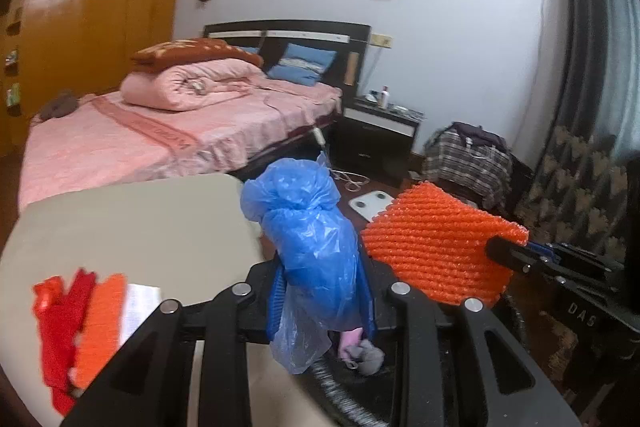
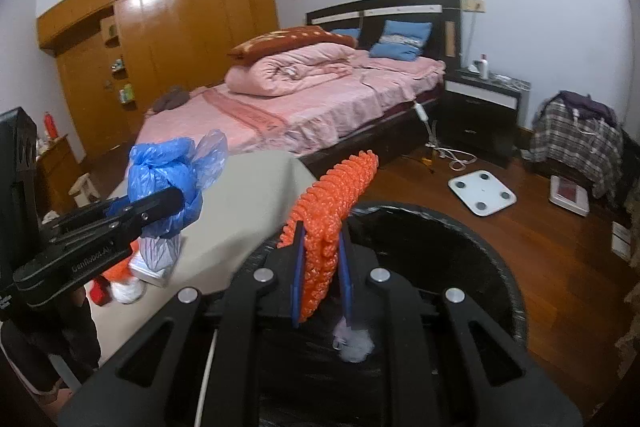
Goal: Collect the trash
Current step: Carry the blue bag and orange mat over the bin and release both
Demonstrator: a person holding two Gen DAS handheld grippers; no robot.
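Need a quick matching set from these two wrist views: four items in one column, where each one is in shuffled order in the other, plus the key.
Things:
1. blue plastic bag
2. orange foam net
3. white scale
4. folded pink quilt

Places:
A. on the bed
B. flat on the wooden floor
C. clamped in the left gripper
D. clamped in the right gripper, above the black bin

Pairs: 1-C, 2-D, 3-B, 4-A

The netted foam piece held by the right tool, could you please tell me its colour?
Bright orange: the foam net shows best in the left wrist view.
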